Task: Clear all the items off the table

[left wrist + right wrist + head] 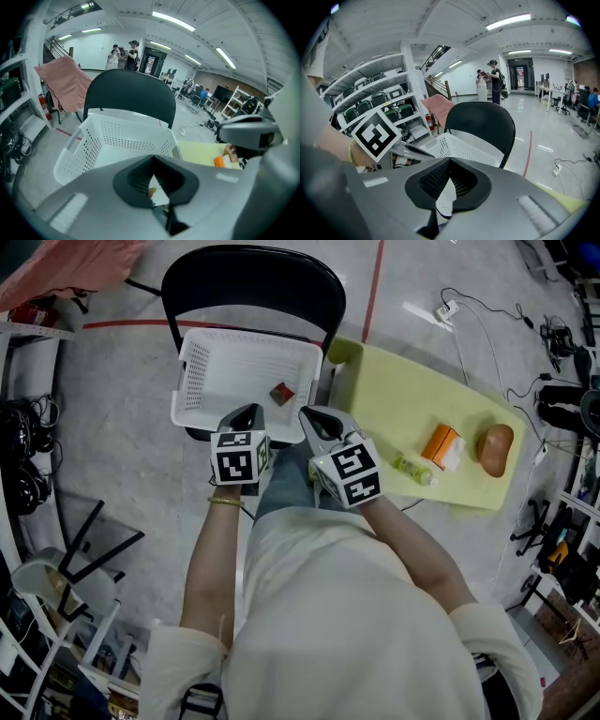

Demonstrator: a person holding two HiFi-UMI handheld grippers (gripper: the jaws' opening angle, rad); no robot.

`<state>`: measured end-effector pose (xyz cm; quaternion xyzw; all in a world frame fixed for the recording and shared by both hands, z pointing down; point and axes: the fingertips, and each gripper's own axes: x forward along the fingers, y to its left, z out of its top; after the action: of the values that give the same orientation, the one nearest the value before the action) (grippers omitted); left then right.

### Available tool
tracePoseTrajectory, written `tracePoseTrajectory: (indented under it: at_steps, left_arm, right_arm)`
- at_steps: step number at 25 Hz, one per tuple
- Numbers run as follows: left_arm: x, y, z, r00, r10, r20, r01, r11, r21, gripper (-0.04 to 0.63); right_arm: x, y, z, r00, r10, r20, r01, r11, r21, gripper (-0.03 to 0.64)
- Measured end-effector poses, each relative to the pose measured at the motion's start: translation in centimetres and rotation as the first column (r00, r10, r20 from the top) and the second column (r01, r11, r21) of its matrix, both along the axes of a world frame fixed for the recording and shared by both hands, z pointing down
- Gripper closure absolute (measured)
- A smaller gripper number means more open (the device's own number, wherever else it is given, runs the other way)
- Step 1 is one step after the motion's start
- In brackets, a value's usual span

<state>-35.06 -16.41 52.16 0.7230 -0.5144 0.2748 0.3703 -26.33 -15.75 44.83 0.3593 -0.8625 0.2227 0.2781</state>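
Observation:
On the yellow-green table (394,399) lie an orange box (442,446), a brown rounded lump (496,449) and a small green-yellow bottle (412,469). A white perforated basket (239,371) rests on a black chair (253,282) to the table's left, with a small dark red item (281,393) inside. My left gripper (248,413) hovers at the basket's near rim, jaws together and empty. Beside it, my right gripper (312,418) is between the basket and the table, jaws also together and empty. The left gripper view shows the basket (117,140) and orange box (220,161).
Cables and a power plug (448,308) lie on the floor beyond the table. Shelving and chair legs (75,549) crowd the left side, with more racks at the right edge. In the right gripper view, two people (487,79) stand far off past the chair (480,119).

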Motion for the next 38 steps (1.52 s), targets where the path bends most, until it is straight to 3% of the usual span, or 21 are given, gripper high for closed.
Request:
tracePoseTrajectory:
  at_steps: [17, 26, 38]
  left_arm:
    - [2.2, -0.2, -2.0, 0.999, 0.037, -0.03, -0.036, 0.999, 0.023, 0.584]
    - [6.6, -0.2, -3.3, 0.989, 0.146, -0.035, -0.144, 0.989, 0.034, 0.584]
    - [14.4, 1.3, -4.4, 0.955, 0.294, -0.025, -0.293, 0.955, 0.049, 0.584]
  right_arm:
    - [2.2, 0.2, -1.2, 0.998, 0.066, 0.004, -0.066, 0.998, 0.016, 0.623]
    - [6.3, 0.6, -2.0, 0.986, 0.165, 0.01, -0.166, 0.986, 0.023, 0.623]
    - [14.2, 3.1, -2.6, 0.952, 0.306, 0.023, -0.307, 0.951, 0.033, 0.623]
